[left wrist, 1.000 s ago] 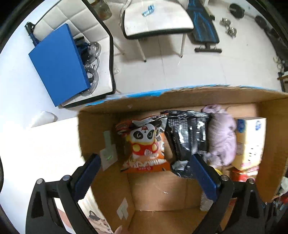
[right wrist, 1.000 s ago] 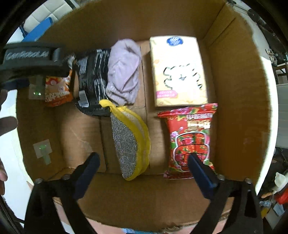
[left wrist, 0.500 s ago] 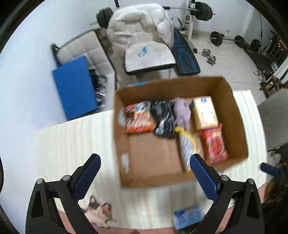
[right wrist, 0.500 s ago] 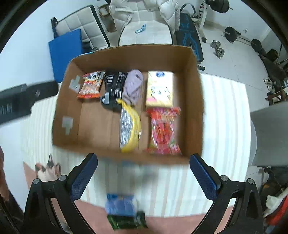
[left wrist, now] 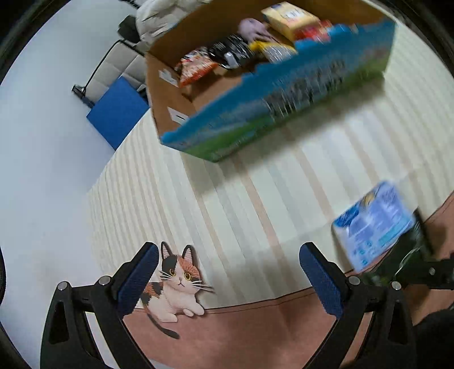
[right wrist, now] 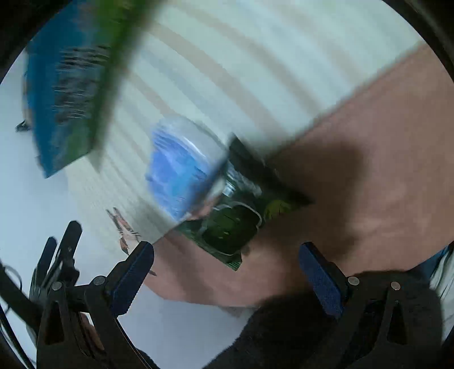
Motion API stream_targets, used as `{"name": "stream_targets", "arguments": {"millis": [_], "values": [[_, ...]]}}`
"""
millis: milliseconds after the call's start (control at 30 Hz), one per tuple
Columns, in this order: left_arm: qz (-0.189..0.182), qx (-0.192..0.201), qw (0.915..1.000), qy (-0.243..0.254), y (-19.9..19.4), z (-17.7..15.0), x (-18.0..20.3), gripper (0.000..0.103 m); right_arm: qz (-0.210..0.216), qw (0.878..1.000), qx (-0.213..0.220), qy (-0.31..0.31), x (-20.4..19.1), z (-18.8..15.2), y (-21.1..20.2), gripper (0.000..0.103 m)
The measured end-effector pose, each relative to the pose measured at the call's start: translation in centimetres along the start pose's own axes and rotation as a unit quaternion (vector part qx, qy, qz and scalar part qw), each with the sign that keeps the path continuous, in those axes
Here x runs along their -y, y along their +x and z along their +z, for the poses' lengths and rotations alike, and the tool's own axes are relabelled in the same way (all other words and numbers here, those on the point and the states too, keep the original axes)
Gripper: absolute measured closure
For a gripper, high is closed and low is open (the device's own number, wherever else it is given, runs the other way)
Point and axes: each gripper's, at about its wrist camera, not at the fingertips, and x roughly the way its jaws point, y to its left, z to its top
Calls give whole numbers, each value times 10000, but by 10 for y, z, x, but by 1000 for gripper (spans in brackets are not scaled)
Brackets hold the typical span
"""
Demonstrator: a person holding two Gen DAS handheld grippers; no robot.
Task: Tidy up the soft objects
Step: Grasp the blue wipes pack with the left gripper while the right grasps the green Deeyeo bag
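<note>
A cardboard box [left wrist: 255, 119] with a blue and green printed side stands on the striped tablecloth [left wrist: 255, 204]; its printed side also shows blurred in the right wrist view [right wrist: 68, 93]. Inside lie an orange snack bag [left wrist: 195, 68], a black bag [left wrist: 229, 52], a lilac cloth [left wrist: 252, 27], a yellow sponge [left wrist: 272, 48] and a yellow tissue pack [left wrist: 289, 12]. A blue pack [left wrist: 374, 224] [right wrist: 178, 173] lies on a green bag [left wrist: 408, 255] [right wrist: 229, 227] near the front. My left gripper [left wrist: 228, 279] is open above the cloth. My right gripper [right wrist: 225, 276] is open just short of both packs.
A cat picture [left wrist: 176, 281] is printed on the cloth beside the left gripper's left finger. A pink band [left wrist: 255, 326] borders the cloth at the front. A blue panel [left wrist: 116, 113] and a white chair [left wrist: 159, 20] stand beyond the table. The left gripper [right wrist: 54, 272] shows at the right view's lower left.
Both grippers have pulled back out of the box and dropped low toward the table's front edge. The blue pack and green bag now fill the right wrist view. Both stay open.
</note>
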Motion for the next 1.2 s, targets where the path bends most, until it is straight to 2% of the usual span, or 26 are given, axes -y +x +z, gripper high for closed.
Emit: {"name": "stream_targets", "arguments": {"millis": [100,200,233,267,367,467,567,600,667,767,833,900,1067,1133,1200], "values": [[67,0,9999,159,6,-4,10,1,116,9994,-216,225,4,5,24,1],[37,-20,9996,296,6,-7,17,1,203,9988,-225,382,9,8,32,25],[18,-12,9993,370,6,-8,19,1,177,9990,-198,361,10,8,31,38],[-24,-20,9991,421,6,-8,22,1,118,9993,-151,320,11,8,28,44],[-343,-28,9971,678,6,-6,33,1,-206,9998,4,-83,10,7,6,50],[-767,-60,9910,1094,4,-2,54,1,-870,9922,297,-837,8,4,-21,53],[-1299,-116,9776,1650,2,1,83,1,-1556,9776,463,-1342,14,5,-43,53],[-1445,-145,9700,1948,2,2,97,1,-1746,9725,460,-1471,15,6,-48,53],[-1640,-237,9601,2254,5,4,114,1,-2051,9635,430,-1663,19,9,-54,53],[-1897,-559,9508,2384,19,12,131,1,-2567,9463,336,-1938,24,16,-60,53],[-1917,-699,9477,2454,27,17,139,1,-2815,9361,321,-2082,26,16,-60,53],[-1950,-796,9426,2591,33,21,146,1,-2911,9318,264,-2152,26,17,-61,53],[-1999,-949,9398,2602,46,30,155,2,-2993,9282,286,-2193,15,20,-53,52],[-1972,-959,9407,2588,49,32,157,15,-2999,9279,266,-2199,14,19,-49,51],[-1913,-903,9455,2476,50,33,157,22,-2998,9283,244,-2187,4,23,-45,51]]}}
